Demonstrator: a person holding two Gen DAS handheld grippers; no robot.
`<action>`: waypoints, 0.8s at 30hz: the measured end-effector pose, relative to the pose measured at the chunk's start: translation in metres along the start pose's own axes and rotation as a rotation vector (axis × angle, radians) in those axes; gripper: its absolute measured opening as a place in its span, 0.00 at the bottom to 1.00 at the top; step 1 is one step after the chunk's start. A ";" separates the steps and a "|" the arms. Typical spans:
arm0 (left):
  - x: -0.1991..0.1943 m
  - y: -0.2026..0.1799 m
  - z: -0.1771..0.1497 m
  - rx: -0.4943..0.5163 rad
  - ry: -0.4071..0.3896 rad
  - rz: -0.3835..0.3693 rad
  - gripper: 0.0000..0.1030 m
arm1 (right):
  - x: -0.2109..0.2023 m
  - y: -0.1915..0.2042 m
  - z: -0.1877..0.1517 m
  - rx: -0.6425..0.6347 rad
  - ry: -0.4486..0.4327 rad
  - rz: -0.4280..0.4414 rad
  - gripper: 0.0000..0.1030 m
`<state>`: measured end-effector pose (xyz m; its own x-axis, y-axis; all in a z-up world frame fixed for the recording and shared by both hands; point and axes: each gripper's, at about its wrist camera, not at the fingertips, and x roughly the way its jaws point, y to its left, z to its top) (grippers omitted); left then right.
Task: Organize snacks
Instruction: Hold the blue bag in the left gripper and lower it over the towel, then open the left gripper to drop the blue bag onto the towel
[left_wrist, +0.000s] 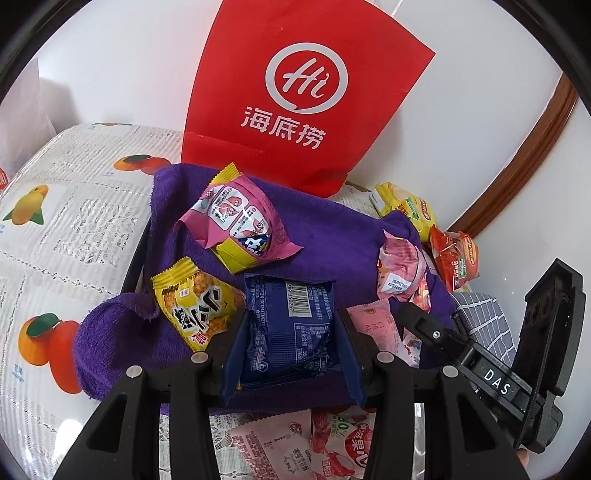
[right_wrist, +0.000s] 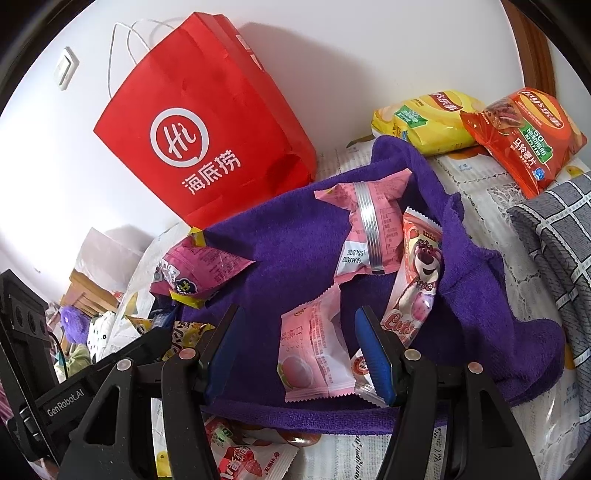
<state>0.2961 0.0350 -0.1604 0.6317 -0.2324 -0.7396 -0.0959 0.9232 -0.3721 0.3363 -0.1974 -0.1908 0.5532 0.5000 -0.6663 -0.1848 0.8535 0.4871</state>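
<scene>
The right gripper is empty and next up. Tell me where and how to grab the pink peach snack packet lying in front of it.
Take the pink peach snack packet across its narrow width, over the puffed middle, coming from above. It lies flat on the purple towel between the open fingers of the right gripper, and its crimped ends are too thin to hold well.

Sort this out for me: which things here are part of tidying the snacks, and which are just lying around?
Part of the job:
blue packet, held in left gripper
pink packet, between the open right gripper fingers
yellow packet
chip bags
purple cloth lining the container

Just lying about:
red paper bag
grey checked fabric
</scene>
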 end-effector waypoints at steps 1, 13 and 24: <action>0.000 0.000 0.000 -0.001 0.000 0.001 0.42 | 0.000 0.000 0.000 -0.002 0.002 -0.001 0.60; 0.001 0.005 0.002 -0.040 0.036 -0.029 0.48 | 0.002 0.004 -0.001 -0.021 0.008 -0.019 0.60; -0.013 0.012 0.002 -0.064 0.017 -0.054 0.49 | -0.007 0.011 -0.002 -0.048 -0.012 -0.009 0.60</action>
<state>0.2881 0.0495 -0.1537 0.6240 -0.2870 -0.7268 -0.1112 0.8880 -0.4461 0.3289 -0.1911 -0.1817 0.5649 0.4906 -0.6635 -0.2186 0.8643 0.4530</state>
